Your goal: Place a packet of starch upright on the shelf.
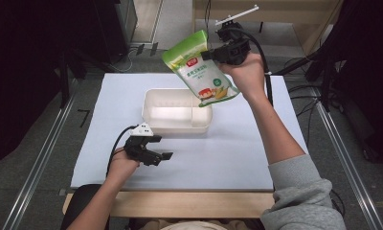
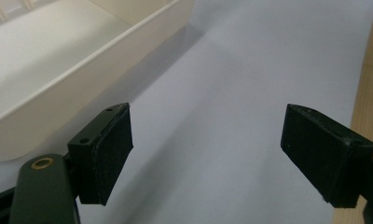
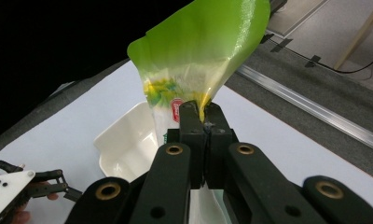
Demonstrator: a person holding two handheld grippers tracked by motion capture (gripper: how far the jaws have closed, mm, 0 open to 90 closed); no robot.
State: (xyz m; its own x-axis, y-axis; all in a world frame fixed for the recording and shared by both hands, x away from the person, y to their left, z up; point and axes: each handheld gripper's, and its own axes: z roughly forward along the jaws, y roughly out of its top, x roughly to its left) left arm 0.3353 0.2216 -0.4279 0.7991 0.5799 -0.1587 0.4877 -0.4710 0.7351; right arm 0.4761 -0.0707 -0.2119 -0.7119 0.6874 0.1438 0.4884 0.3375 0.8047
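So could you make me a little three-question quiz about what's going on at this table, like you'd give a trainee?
1. True or false: the right hand-held gripper is clamped on the green pouch.
2. Where is the pouch? A) lying in the white tray B) held in the air over the tray's far right corner C) on the floor
3. Fill in: the left hand-held gripper has its jaws ____ with nothing between them, near the white tray.

Key: 1 true; 2 B; 3 open.
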